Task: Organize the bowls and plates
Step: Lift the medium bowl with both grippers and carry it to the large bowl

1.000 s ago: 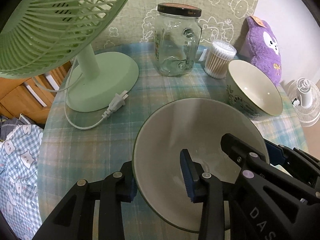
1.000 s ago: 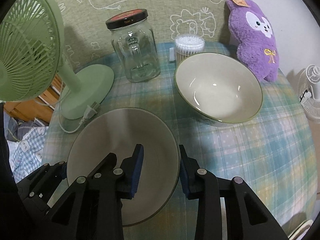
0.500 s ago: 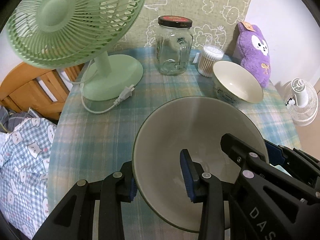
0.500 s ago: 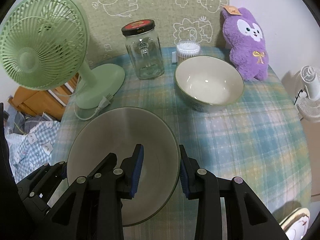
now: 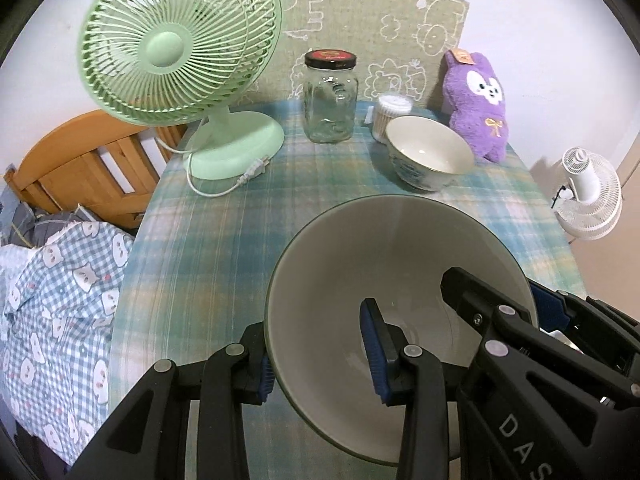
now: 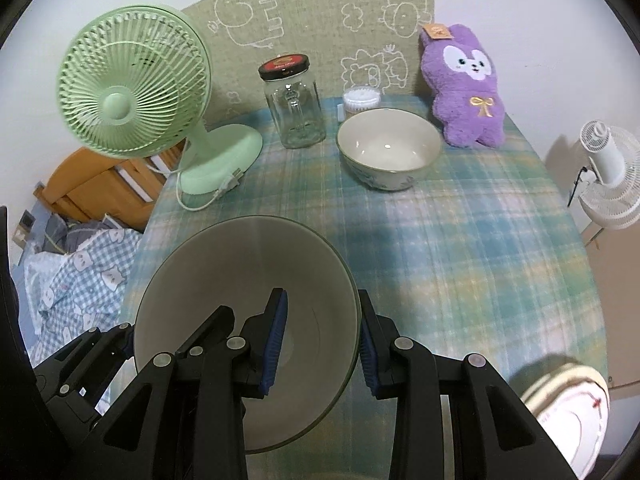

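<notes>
Grey and wide, the large bowl [image 5: 384,276] fills the lower centre of both views, its near rim hidden behind black fingers. The left gripper [image 5: 320,346] and right gripper [image 6: 322,338] each clamp its rim. A smaller bowl [image 6: 389,146] sits upper centre on the plaid tablecloth [image 6: 460,248] (a plate [image 6: 572,412] is cut off lower right).

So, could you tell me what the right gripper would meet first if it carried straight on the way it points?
Beyond the grey bowl it grips, probably the bare tablecloth, short of the patterned bowl; depth is uncertain.
</notes>
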A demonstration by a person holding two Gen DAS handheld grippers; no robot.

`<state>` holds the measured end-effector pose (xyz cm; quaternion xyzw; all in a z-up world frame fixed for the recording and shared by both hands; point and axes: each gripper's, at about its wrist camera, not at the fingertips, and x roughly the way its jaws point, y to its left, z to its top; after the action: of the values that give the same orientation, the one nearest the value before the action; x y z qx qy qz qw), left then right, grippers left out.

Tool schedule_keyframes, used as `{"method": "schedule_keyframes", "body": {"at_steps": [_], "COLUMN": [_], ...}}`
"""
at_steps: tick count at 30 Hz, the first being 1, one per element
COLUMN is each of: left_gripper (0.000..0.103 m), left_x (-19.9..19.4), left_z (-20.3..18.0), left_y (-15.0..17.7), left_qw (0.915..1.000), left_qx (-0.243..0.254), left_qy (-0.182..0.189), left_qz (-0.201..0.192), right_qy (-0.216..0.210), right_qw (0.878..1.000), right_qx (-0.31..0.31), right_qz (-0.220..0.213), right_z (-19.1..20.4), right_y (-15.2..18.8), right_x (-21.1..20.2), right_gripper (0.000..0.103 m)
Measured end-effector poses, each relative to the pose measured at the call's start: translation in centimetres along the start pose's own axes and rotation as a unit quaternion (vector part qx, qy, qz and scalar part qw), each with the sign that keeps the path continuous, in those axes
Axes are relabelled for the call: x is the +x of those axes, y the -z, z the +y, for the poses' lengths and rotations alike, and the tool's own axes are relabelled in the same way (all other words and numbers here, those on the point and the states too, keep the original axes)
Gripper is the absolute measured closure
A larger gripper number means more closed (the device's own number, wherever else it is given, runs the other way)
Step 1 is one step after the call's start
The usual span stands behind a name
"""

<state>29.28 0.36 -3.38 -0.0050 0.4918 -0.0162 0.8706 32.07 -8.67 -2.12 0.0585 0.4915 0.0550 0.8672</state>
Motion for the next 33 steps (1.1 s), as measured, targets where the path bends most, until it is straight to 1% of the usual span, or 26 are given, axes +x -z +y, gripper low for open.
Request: {"method": "schedule_keyframes", "body": {"at_steps": [7, 15, 21, 33], "left_gripper": [0.066, 0.066, 0.066, 0.066], "left_x": [-2.9, -4.7, -5.0, -4.7], "left_z": [-1.5, -3.1, -4.0, -4.7], "left_y": [3.2, 7.0, 9.2, 12.0], "left_qw": [1.0000, 1.0000, 0.9999, 0.9995], "left_qx": [-0.004, -0.006, -0.006, -0.007], "left_qy": [0.004, 0.002, 0.005, 0.006], "left_qz": [-0.008, 0.001, 0.011, 0.031], "right_qy": [0.002, 0.002, 0.004, 0.006], "right_qw": [1.000, 1.000, 1.000, 0.999], "right_qx": [-0.006, -0.009, -0.010, -0.004], "right_qz": [-0.007, 0.001, 0.011, 0.032], "right_z": [-1.2, -2.5, -3.4, -4.3], "right_y": [3.1, 6.9, 9.3, 12.0], "right_x": [-3.7, -6.0, -6.6, -6.6], "right_gripper": [0.066, 0.066, 0.066, 0.066]}}
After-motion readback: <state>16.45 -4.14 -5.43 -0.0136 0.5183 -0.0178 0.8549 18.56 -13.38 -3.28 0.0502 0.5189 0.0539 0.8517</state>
